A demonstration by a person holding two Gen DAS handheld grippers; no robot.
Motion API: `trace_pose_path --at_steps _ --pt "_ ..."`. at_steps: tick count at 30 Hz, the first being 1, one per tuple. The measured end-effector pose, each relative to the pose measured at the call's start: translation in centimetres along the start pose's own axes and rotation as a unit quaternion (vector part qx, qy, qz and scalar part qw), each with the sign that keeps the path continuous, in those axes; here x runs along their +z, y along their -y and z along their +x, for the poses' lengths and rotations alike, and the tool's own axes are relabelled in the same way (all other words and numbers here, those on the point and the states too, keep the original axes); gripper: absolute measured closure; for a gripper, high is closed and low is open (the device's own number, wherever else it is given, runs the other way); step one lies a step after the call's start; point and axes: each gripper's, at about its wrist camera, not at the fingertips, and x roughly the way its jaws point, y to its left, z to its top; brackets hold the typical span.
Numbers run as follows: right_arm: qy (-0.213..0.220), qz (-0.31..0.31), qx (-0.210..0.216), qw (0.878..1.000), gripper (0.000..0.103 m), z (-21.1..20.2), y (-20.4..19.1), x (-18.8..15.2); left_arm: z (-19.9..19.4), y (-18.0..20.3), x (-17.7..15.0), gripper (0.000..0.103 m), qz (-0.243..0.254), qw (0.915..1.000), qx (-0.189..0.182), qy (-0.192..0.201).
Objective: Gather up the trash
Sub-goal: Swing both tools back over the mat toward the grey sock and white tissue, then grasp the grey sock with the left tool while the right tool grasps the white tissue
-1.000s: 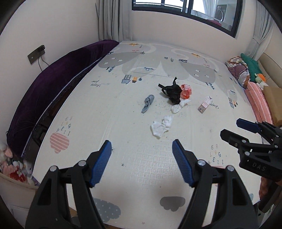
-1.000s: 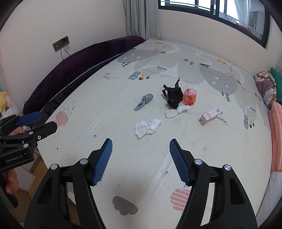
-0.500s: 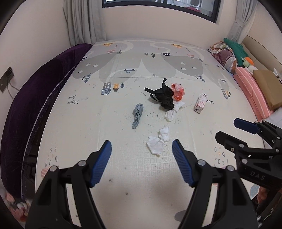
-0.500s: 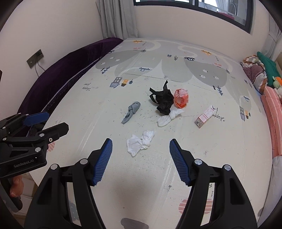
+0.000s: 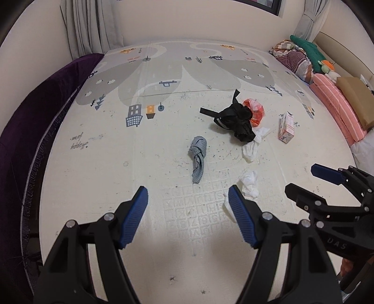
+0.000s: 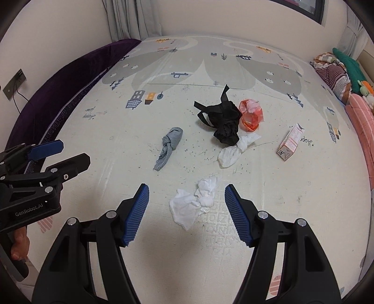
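Trash lies on a patterned play mat. A crumpled white tissue lies between the fingers of my open right gripper. Farther off lie a second white tissue, a black crumpled bag, an orange plastic wrapper, a pink carton and a grey knotted cloth. My left gripper is open and empty, short of the grey cloth. The near tissue lies just right of it. The right gripper shows at right in the left wrist view.
A dark purple cushion runs along the mat's left edge. Striped bedding and soft toys lie at the far right, with a pink striped cushion. Curtains hang at the back wall. A wall socket is at left.
Both grippers moved forward and tilted down towards the trash, which looks larger and closer. The near tissue now sits between the right gripper's fingers. Both stay open.
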Motion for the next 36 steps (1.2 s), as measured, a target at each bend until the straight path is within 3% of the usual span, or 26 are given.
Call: trace_pose_path --at_steps 14,23,31,33,36 --pt "-0.018 0.030 -0.013 0.999 0.038 9.9 2.2 -1.3 13.1 0.1 0.3 0.032 0.031 0.9992 -0.014 -0.021" --pt "-0.030 0.038 -0.017 0.999 0.038 12.7 3.0 -1.5 18.6 1.5 1.2 0.032 0.060 0.9972 -0.030 -0.033" --pt "-0.040 0.043 -0.013 0.998 0.038 13.4 3.1 -2.3 22.3 2.0 1.0 0.034 0.079 0.9957 -0.018 -0.044" --pt "-0.042 0.045 -0.012 0.998 0.038 13.4 3.2 -2.3 22.3 2.3 1.0 0.041 0.092 0.9951 -0.013 -0.034" --pt "-0.043 0.046 -0.011 0.998 0.038 13.5 3.3 -2.4 22.0 2.7 1.3 0.071 0.096 0.9948 -0.019 -0.028"
